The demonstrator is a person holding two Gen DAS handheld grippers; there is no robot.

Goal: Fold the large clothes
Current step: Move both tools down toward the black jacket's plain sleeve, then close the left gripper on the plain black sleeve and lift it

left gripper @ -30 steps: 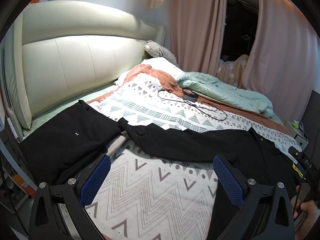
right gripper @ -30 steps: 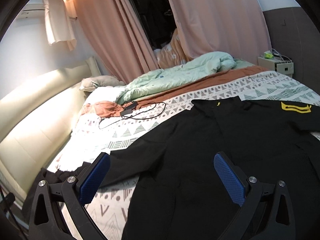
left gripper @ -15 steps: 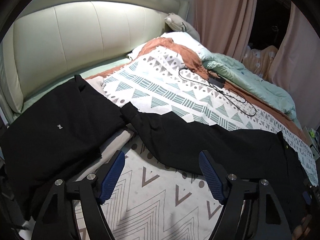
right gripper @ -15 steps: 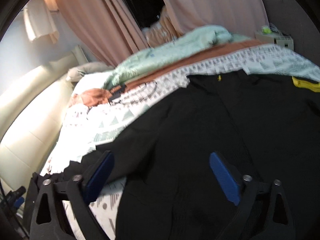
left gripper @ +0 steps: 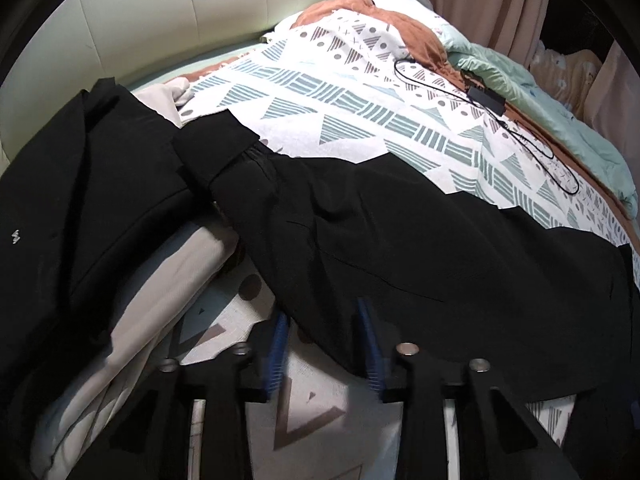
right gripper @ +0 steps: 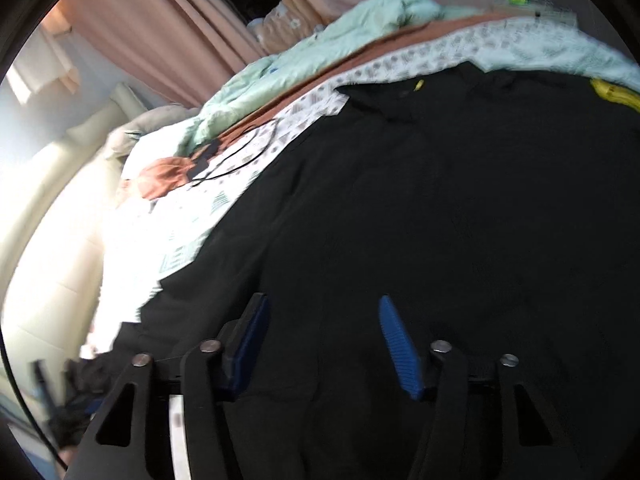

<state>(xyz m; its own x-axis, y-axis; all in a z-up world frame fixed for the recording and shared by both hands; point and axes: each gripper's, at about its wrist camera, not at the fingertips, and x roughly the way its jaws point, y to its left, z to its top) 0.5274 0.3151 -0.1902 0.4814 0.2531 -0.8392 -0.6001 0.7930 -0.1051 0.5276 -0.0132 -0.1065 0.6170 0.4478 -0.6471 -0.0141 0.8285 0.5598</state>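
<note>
A large black garment lies spread over the patterned bed sheet (left gripper: 340, 92). Its long sleeve (left gripper: 380, 220) runs leftward and ends in a cuff (left gripper: 216, 148). My left gripper (left gripper: 325, 348) is low at the sleeve's near edge, jaws narrowed but still apart, with the hem lying between the blue pads (left gripper: 280, 350). The garment's body (right gripper: 440, 200) fills the right wrist view, with a yellow emblem (right gripper: 612, 94) at the far right. Over that cloth, my right gripper (right gripper: 324, 344) stands open, jaws partly drawn in and nothing pinched.
A second black garment (left gripper: 80, 184) lies at the left over beige bedding (left gripper: 168, 292). A black charger and cable (left gripper: 486, 98) rest on the sheet beyond the sleeve. A mint duvet (left gripper: 560, 120) is bunched at the far side. Cream headboard (left gripper: 140, 20) on the left, pink curtains (right gripper: 168, 32) behind.
Both grippers have dropped down and forward toward the black garment. Their jaws have narrowed from wide open. The left pads now flank the sleeve's near edge.
</note>
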